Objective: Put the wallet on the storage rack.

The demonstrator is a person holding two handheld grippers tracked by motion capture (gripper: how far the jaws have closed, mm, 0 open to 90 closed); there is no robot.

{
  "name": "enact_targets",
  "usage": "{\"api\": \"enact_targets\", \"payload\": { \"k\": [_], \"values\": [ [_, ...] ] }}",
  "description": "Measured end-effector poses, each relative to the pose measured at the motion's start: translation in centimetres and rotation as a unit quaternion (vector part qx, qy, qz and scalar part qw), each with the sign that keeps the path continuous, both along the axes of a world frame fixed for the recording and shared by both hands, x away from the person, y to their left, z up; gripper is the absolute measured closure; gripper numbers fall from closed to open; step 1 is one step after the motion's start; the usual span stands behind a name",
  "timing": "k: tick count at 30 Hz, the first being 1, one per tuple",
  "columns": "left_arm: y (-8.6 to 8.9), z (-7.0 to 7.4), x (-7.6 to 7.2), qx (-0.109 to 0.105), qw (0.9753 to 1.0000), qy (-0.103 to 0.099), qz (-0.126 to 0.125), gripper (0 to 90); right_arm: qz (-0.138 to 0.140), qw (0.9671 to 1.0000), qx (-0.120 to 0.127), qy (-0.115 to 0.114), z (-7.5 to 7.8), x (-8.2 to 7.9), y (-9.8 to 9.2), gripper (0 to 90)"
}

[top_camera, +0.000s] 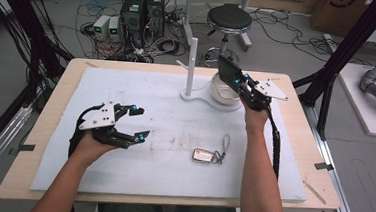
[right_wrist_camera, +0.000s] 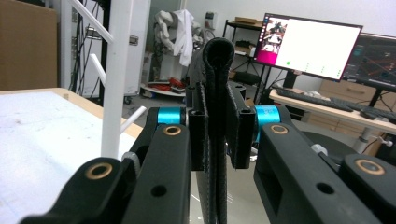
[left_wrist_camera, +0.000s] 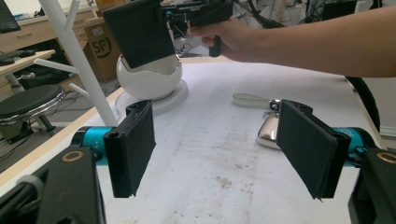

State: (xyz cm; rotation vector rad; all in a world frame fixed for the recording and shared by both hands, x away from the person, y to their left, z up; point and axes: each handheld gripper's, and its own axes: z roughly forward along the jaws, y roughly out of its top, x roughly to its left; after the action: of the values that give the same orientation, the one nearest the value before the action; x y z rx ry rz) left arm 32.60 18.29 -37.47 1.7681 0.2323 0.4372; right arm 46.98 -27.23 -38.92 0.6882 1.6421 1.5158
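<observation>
My right gripper (top_camera: 234, 79), upper centre of frame, is clamped on a black wallet (top_camera: 227, 71) above the white bowl (top_camera: 223, 94). Left gripper (top_camera: 138, 123) rests wide, holding nothing. Placement unfinished, I judge; key fob (top_camera: 203, 155) lies untouched on the counter (top_camera: 44, 126).

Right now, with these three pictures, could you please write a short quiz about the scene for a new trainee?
1. True or false: the left hand-held gripper is shut on the silver key fob.
2. What does the right hand-held gripper hold? A) a black wallet B) the white rack C) a cable
3. Fill in: the black wallet is held above the white ______.

Key:
1. False. Its jaws are wide apart with nothing between them, and the key fob lies on the white mat.
2. A.
3. Bowl.
</observation>
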Motion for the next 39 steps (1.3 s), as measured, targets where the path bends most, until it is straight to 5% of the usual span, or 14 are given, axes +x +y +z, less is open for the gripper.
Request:
{"api": "enact_targets", "payload": {
  "k": [9, 14, 18, 19, 26, 33, 39],
  "values": [
    [0.0, -0.1, 0.0, -0.001, 1.0000, 0.000, -0.003, 28.2, -0.012, 0.9999, 0.001, 0.005, -1.8, 0.5, 0.2, 81.3],
    [0.0, 0.0, 0.0, -0.002, 1.0000, -0.002, -0.003, 28.2, -0.026, 0.9988, -0.020, 0.035, -3.2, 0.6, -0.2, 80.2],
    [0.0, 0.0, 0.0, -0.002, 1.0000, -0.001, -0.004, 28.2, -0.040, 0.9980, -0.019, 0.045, -3.3, 0.7, -0.2, 66.0],
    [0.0, 0.0, 0.0, -0.002, 1.0000, -0.002, -0.004, 28.2, -0.048, 0.9976, -0.021, 0.046, -3.2, 0.8, -0.1, 51.7],
    [0.1, 0.0, 0.0, -0.001, 1.0000, -0.001, 0.000, 28.2, -0.055, 0.9972, 0.004, 0.051, -1.5, 0.0, -0.4, 29.5],
    [0.1, 0.4, 0.0, 0.004, 0.9999, -0.001, 0.012, 26.7, -0.050, 0.9936, -0.044, 0.091, 0.5, -1.9, -0.4, 22.5],
    [0.8, 0.8, -0.2, 0.017, 0.9990, 0.015, 0.039, 26.4, -0.039, 0.9915, -0.073, 0.101, 2.1, -4.6, -0.3, 21.4]
  ]
}}
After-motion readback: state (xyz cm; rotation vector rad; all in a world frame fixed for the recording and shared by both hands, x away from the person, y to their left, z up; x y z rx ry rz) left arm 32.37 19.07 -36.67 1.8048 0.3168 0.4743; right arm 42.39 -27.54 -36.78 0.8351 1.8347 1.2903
